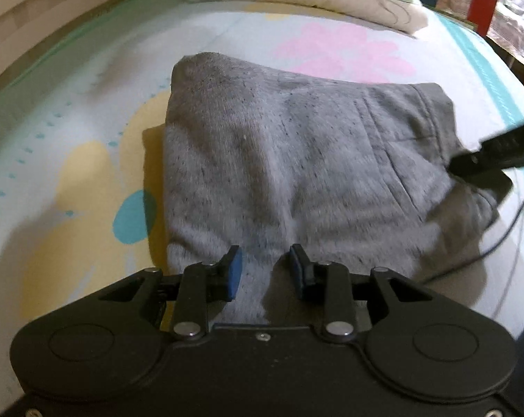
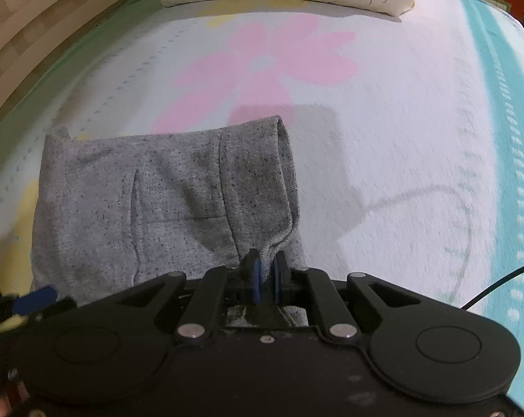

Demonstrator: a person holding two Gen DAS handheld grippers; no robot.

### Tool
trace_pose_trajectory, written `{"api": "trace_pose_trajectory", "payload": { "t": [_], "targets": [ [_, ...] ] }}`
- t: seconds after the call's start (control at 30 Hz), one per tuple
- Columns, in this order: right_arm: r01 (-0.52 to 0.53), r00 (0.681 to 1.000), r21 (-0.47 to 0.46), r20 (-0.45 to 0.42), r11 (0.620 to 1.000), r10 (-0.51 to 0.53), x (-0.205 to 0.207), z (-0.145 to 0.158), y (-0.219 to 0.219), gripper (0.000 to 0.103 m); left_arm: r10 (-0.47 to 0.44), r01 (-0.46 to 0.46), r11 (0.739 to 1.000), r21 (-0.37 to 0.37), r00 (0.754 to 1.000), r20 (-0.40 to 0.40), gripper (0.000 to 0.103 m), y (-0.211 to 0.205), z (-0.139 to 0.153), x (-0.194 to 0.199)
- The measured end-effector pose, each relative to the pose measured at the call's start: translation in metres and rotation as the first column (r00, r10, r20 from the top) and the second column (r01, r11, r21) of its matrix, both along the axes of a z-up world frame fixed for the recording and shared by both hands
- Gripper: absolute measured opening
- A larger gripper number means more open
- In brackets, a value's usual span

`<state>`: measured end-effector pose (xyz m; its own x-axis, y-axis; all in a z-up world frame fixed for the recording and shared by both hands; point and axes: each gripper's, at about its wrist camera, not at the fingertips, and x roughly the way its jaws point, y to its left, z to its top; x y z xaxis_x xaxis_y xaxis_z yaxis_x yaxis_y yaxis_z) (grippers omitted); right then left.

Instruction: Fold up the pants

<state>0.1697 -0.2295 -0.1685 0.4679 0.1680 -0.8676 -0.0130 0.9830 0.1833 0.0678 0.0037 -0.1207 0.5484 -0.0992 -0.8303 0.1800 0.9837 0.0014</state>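
Flowered bedsheet [image 2: 383,132] carries my gray pants [image 1: 296,160] mid-frame, folded, right claw [image 2: 266,279] clamped on the lower-center waistband edge while left claw [image 1: 265,271] gapes empty, so I judge a one-sided tug could skew the stack.

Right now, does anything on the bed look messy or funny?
Nothing is spilled or torn. The grey pants lie folded but lumpy, and their right corner is bunched where the right gripper pinches it. A black cable trails across the bedsheet.
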Motion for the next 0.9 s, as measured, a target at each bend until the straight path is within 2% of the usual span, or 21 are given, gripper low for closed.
{"api": "trace_pose_trajectory", "payload": {
  "t": [0.13,0.23,0.33,0.47,0.57,0.63,0.73,0.8,0.83,0.9],
  "targets": [
    [0.008,1.0,-0.007,-0.008,1.0,-0.008,0.008,-0.002,0.001,0.01,-0.023,0.022,0.999,0.029,0.999,0.035,0.042,-0.004,0.001,-0.024],
    [0.014,1.0,-0.031,-0.01,0.999,-0.015,0.008,0.002,0.003,0.014,-0.051,0.047,0.997,0.067,0.997,0.052,0.042,-0.012,0.005,-0.025],
    [0.036,0.999,-0.057,0.0,0.998,-0.036,0.003,0.012,0.002,0.016,-0.061,0.059,0.997,0.051,0.997,0.043,0.041,-0.008,0.009,-0.027],
    [0.08,0.994,-0.097,0.086,0.992,-0.071,-0.014,0.038,-0.001,0.018,-0.038,0.042,0.997,-0.068,0.998,0.053,0.039,0.008,0.031,-0.03],
    [0.059,0.988,-0.045,0.144,0.997,-0.052,-0.025,0.056,0.0,0.02,0.027,-0.018,0.987,-0.161,0.998,0.054,0.039,0.023,0.05,-0.015],
    [0.009,0.988,0.003,0.153,1.0,-0.009,-0.028,0.061,0.005,0.02,0.068,-0.059,0.977,-0.207,0.997,0.038,0.039,0.032,0.055,-0.003],
    [-0.072,0.992,0.041,0.103,0.997,0.068,-0.026,0.053,0.014,0.02,0.119,-0.123,0.959,-0.256,0.992,-0.03,0.041,0.046,0.052,0.016],
    [-0.121,0.993,0.027,0.017,0.992,0.12,-0.021,0.036,0.02,0.02,0.143,-0.158,0.953,-0.259,0.987,-0.077,0.041,0.052,0.041,0.026],
    [-0.143,0.988,0.003,-0.051,0.99,0.143,-0.017,0.023,0.023,0.02,0.148,-0.171,0.953,-0.25,0.983,-0.109,0.042,0.054,0.035,0.031],
    [-0.144,0.983,-0.032,-0.123,0.989,0.14,-0.013,0.003,0.024,0.02,0.166,-0.207,0.958,-0.198,0.964,-0.207,0.04,0.057,0.018,0.045]
  ]
}}
